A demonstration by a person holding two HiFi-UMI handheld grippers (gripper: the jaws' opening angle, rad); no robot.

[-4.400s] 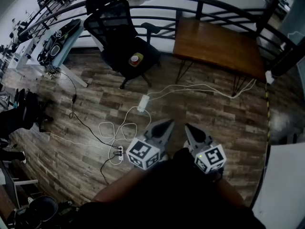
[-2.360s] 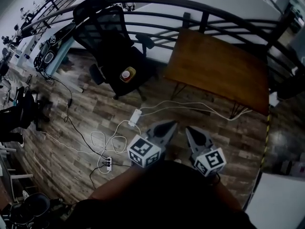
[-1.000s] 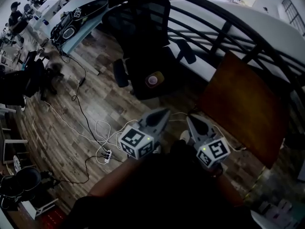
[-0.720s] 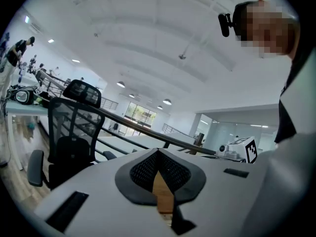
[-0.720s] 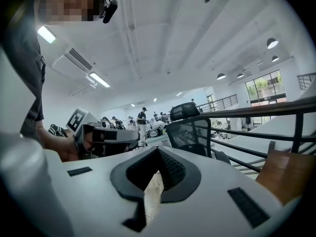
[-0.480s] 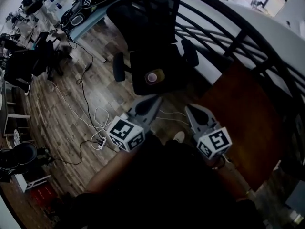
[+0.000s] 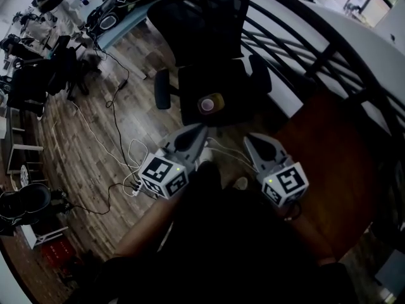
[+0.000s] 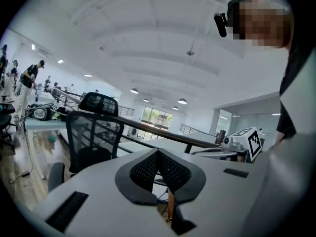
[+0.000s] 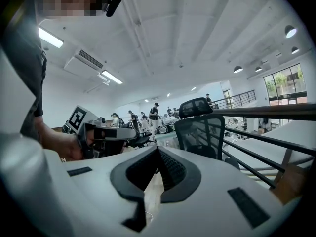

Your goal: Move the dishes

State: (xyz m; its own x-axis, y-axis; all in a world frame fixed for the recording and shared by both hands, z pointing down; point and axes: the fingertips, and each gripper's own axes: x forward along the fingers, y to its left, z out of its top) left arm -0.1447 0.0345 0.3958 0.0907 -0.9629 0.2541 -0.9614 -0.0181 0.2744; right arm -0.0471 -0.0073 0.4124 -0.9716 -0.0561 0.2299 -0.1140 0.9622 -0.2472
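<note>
Black mesh office chair ahead; brown wooden table to its right. Left gripper and right gripper: jaws pressed together, empty, short of the chair. On the seat: yellow plate with small pink cup. Judgement: spread jaws before reaching; pinch the rim, keep it level.

Pink cup on yellow dish, atop chair seat
</note>
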